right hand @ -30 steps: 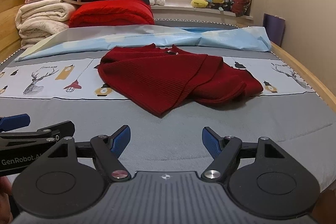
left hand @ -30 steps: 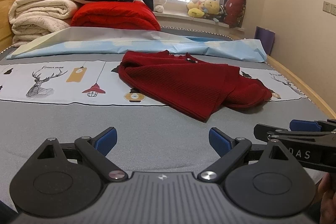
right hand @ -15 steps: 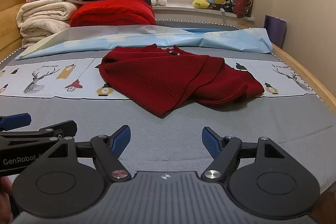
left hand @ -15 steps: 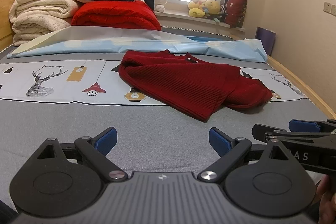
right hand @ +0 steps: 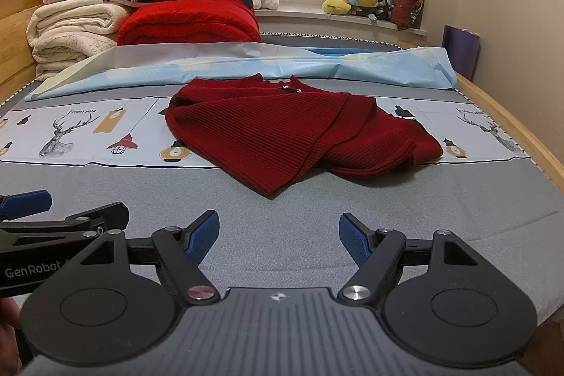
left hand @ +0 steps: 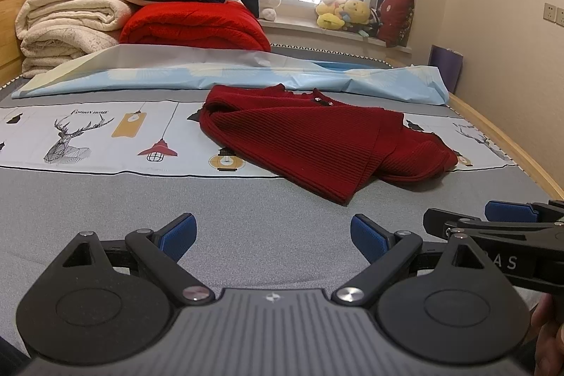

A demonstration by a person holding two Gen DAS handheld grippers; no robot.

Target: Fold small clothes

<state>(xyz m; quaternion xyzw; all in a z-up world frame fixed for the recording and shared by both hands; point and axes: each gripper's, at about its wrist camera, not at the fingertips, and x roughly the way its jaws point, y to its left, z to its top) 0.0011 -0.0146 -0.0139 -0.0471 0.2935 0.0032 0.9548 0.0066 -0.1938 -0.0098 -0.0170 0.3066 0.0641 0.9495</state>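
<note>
A dark red knit sweater [left hand: 317, 143] lies crumpled and partly folded over itself on the grey bed, ahead of both grippers; it also shows in the right wrist view [right hand: 292, 133]. My left gripper [left hand: 273, 236] is open and empty, low over the grey mattress, well short of the sweater. My right gripper [right hand: 278, 236] is open and empty, also short of the sweater's near corner. The right gripper shows from the side in the left wrist view [left hand: 507, 217], and the left gripper shows at the left edge of the right wrist view [right hand: 31, 210].
A printed light sheet strip [left hand: 88, 136] runs across the bed under the sweater. A pale blue sheet [left hand: 246, 73] lies behind it. Folded blankets, a red quilt [left hand: 194, 27] and a plush shark are stacked at the back left. A wooden bed rail [right hand: 521, 143] runs along the right.
Both grippers have crept slightly forward toward the sweater and stay open. The sweater has not moved.
</note>
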